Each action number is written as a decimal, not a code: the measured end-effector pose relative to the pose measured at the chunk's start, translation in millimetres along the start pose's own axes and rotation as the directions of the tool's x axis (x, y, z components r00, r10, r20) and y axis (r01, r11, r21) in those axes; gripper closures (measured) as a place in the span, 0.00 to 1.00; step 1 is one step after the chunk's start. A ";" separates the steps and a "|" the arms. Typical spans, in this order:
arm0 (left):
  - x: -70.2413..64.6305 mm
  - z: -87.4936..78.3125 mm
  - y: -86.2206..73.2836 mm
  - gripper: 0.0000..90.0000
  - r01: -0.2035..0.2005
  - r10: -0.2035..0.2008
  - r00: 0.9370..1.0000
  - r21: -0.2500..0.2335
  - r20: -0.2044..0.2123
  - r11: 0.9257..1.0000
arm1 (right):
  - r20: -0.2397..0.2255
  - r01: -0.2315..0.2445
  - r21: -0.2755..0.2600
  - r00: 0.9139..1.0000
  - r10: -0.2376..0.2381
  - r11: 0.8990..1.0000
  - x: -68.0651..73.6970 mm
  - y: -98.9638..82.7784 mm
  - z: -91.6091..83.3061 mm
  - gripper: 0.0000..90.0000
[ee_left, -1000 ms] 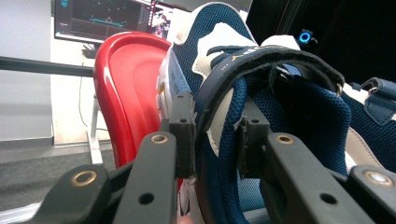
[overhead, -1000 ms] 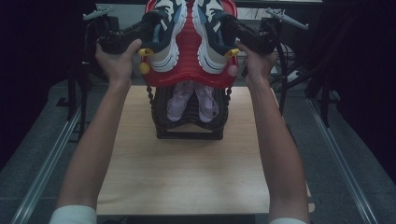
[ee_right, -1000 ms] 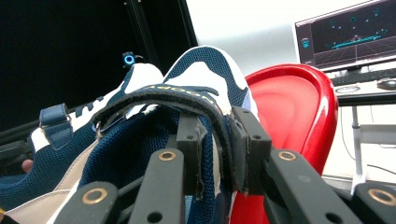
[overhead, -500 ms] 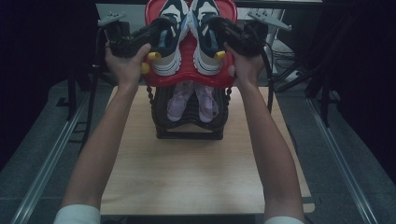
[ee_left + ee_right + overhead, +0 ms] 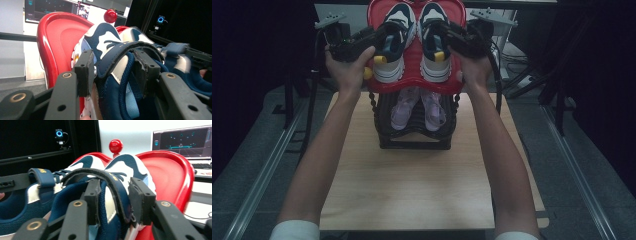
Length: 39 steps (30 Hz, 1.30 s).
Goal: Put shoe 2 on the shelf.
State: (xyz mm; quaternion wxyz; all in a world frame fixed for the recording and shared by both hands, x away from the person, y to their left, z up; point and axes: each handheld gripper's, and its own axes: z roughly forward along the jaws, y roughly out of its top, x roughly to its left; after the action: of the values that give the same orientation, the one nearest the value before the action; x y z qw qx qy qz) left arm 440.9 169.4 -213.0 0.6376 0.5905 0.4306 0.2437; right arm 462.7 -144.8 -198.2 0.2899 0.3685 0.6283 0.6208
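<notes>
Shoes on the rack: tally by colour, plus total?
Navy-and-white shoes, top red tray: 2 (left shoe, right shoe)
Pink shoes, lower black tier: 2 (left, right)
Total: 4

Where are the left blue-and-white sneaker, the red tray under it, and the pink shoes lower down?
left sneaker (image 5: 391,47), high view, on its laced top.
red tray (image 5: 412,86), high view, on its front rim between the heels.
pink shoes (image 5: 401,109), high view, on the left one's upper.

Navy-and-white sneakers (image 5: 418,40), red tray (image 5: 412,82), lilac shoes (image 5: 417,107), black rack (image 5: 412,137), pale wood table (image 5: 412,190)
</notes>
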 end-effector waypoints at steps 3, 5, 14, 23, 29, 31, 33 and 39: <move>0.4 0.1 -0.8 0.58 0.005 -0.005 1.000 0.008 0.006 1.000 | 0.000 0.002 -0.007 1.000 -0.002 1.000 0.5 -0.6 1.0 0.65; 1.0 0.1 -1.4 0.57 0.007 -0.008 1.000 0.009 0.011 1.000 | -0.005 -0.007 -0.005 1.000 0.007 1.000 -1.5 -0.1 0.4 0.62; 3.6 -2.6 0.2 0.54 0.030 -0.030 0.999 0.012 0.043 0.999 | -0.092 -0.069 -0.043 0.994 0.065 0.997 -7.6 4.0 -7.1 0.54; -0.4 -12.6 2.9 0.53 0.032 -0.033 0.997 0.011 0.076 0.999 | -0.153 -0.101 -0.056 0.984 0.091 0.993 -8.4 4.3 -18.0 0.52; -6.2 -20.7 3.0 0.52 0.028 -0.029 0.995 0.009 0.093 1.000 | -0.176 -0.110 -0.079 0.980 0.095 0.991 -9.0 3.7 -27.9 0.52; -6.6 -23.7 3.2 0.51 0.031 -0.031 0.995 0.006 0.098 1.000 | -0.175 -0.109 -0.074 0.980 0.094 0.991 -10.0 3.3 -31.6 0.52; -6.4 -26.8 3.1 0.51 0.040 -0.040 0.994 0.001 0.104 0.999 | -0.176 -0.107 -0.080 0.980 0.092 0.991 -12.1 2.6 -34.9 0.52; -5.3 -33.9 0.5 0.51 0.038 -0.038 0.994 0.005 0.104 0.999 | -0.187 -0.107 -0.086 0.978 0.089 0.991 -16.8 0.0 -49.3 0.53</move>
State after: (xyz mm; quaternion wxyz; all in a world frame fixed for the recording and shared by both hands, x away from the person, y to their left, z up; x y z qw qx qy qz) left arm 409.9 183.5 -208.9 0.6629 0.5950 0.4083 0.1997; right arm 431.6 -186.5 -196.7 0.2172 0.3261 0.6029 0.6950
